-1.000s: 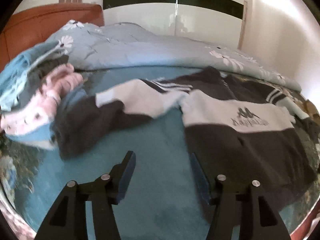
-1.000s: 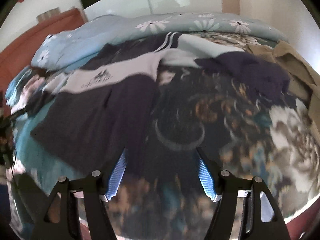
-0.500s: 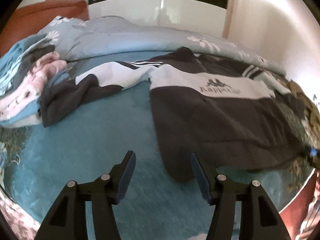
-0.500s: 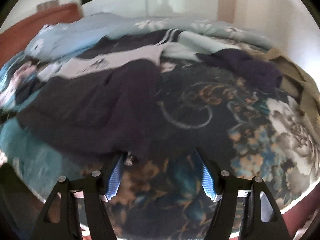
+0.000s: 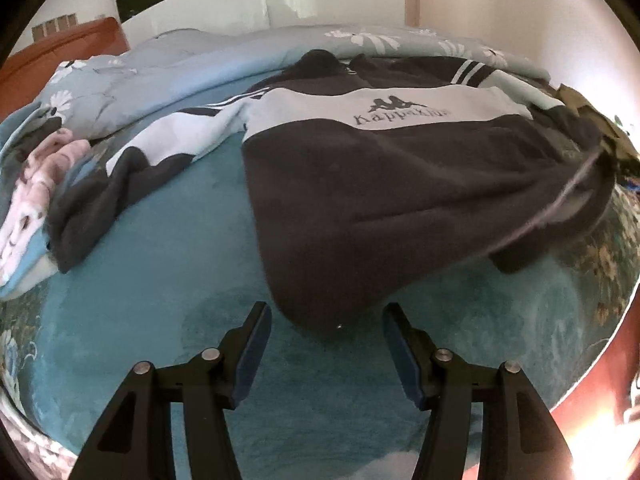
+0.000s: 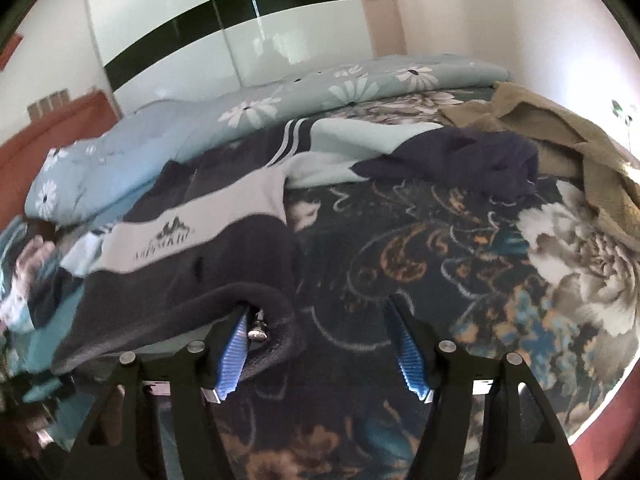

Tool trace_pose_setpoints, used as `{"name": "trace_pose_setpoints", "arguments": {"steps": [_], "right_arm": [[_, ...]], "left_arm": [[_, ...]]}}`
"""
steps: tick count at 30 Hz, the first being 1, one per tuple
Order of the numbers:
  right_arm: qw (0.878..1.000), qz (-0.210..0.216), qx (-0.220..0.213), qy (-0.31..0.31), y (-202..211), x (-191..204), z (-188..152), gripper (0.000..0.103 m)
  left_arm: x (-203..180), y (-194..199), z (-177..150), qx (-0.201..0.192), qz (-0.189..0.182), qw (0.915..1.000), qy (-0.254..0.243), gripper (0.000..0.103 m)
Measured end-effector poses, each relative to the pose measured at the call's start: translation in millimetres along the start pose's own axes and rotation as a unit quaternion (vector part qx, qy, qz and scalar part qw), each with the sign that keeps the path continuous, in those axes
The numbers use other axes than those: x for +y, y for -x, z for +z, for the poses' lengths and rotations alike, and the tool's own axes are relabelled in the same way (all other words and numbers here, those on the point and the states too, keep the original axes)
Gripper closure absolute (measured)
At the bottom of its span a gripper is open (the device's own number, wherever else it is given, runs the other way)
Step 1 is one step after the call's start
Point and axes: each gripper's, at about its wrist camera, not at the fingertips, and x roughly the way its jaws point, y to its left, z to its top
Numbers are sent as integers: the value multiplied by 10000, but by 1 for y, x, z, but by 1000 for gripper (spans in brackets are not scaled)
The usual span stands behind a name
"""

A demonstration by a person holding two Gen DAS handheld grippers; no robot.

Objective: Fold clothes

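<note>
Left gripper: jaws apart, nothing clamped, sweatshirt hem corner between the tips.
Right gripper: jaws apart (hem draped over its left finger).
Sweatshirt: spread flat on the teal floral blanket, sleeves out.
Farther: daisy duvet, tan garment.

2 wrist fisheyes angled down, close over bed, sharing sweatshirt

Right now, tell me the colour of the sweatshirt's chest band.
White, on the dark sweatshirt; clearest in the left wrist view.
</note>
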Motion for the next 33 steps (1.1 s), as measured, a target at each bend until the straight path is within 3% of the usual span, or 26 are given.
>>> {"name": "trace_pose_setpoints", "arguments": {"steps": [4, 9, 14, 17, 19, 21, 23, 24, 25, 33], "right_arm": [[10000, -5, -38, 21, 2, 1, 2, 36], [10000, -13, -27, 12, 3, -3, -3, 36], [9999, -17, 126, -47, -5, -5, -11, 36], [9999, 0, 152, -60, -6, -5, -13, 38], [9997, 71, 223, -53, -7, -3, -16, 50], [9995, 150, 272, -13, -6, 0, -17, 62], [9993, 237, 292, 65, -5, 3, -19, 75], [9991, 280, 303, 104, -4, 5, -19, 83], [9989, 323, 313, 143, -3, 7, -20, 85], [9963, 100, -522, 672, 49, 23, -5, 86]], "left_arm": [[20, 1, 7, -177, 262, 9977, 602, 40], [51, 17, 10, -649, 59, 9890, 1330, 40], [51, 9, 17, -591, 121, 9886, 1379, 40], [48, 2, 22, -494, -200, 9891, 1372, 40], [49, 0, 24, -506, -488, 9859, 1521, 40], [51, 1, 22, -530, -591, 9828, 1668, 43], [49, -3, 21, -395, -383, 9848, 1647, 68], [49, -5, 21, -299, -363, 9849, 1668, 73], [50, -5, 20, -267, -413, 9841, 1707, 82], [37, 57, 29, -736, 401, 9931, 815, 89]]}}
